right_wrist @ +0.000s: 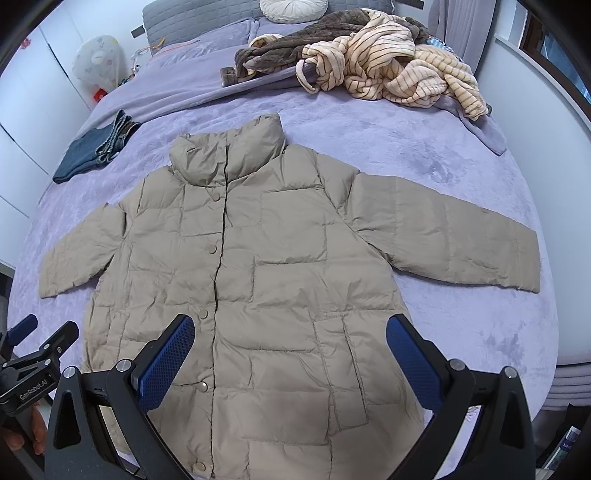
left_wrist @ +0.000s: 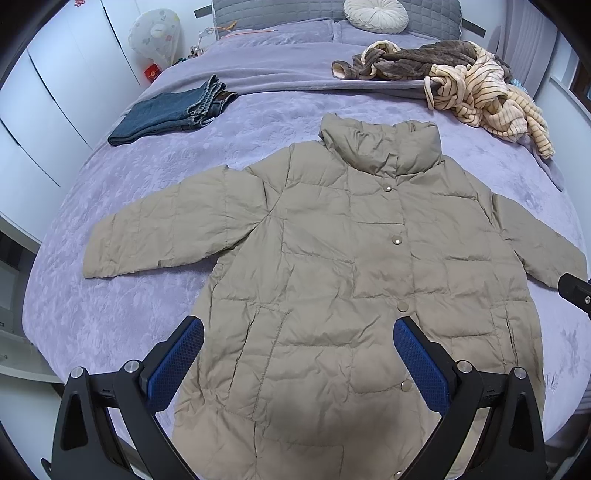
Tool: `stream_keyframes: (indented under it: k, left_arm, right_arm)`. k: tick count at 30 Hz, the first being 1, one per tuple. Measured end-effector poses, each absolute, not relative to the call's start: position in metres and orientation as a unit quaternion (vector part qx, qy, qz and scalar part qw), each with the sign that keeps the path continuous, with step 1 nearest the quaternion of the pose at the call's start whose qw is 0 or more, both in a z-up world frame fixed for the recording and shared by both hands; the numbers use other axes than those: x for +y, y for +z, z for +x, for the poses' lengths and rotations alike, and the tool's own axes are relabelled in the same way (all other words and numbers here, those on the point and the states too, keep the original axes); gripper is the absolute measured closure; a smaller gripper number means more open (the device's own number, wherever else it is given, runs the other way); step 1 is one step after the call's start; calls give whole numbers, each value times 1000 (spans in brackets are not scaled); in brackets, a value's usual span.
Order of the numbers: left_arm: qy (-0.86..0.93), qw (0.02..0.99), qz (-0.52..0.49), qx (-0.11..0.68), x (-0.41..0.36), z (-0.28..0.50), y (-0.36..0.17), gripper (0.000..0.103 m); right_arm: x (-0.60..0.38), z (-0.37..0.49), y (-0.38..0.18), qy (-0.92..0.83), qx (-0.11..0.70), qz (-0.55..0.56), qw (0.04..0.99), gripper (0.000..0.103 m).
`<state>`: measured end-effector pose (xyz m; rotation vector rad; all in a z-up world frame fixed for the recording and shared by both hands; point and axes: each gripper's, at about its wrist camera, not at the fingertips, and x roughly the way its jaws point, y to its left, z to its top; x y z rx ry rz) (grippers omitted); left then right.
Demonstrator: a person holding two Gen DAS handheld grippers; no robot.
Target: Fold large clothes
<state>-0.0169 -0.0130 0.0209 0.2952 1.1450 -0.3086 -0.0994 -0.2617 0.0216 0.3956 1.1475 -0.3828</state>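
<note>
A beige quilted puffer jacket lies flat and face up on the purple bed, buttoned, collar toward the headboard, both sleeves spread out to the sides. My left gripper hovers open above the lower left front of the jacket, its blue pads wide apart with nothing between them. My right gripper is likewise open over the lower right front near the pocket. The left gripper also shows at the left edge of the right wrist view, held by a hand.
Folded blue jeans lie at the bed's left side. A heap of brown and striped cream clothes sits near the headboard at the right. A round white cushion rests on the grey pillows. White wardrobe doors stand left.
</note>
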Motion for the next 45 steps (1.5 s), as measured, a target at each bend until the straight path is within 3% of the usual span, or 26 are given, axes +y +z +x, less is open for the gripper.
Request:
stream_keyframes:
  k: [45]
  left_arm:
    - [-135, 818, 142, 540, -10, -14, 17, 0]
  right_arm:
    - [-260, -94, 17, -177, 538, 187, 802, 0]
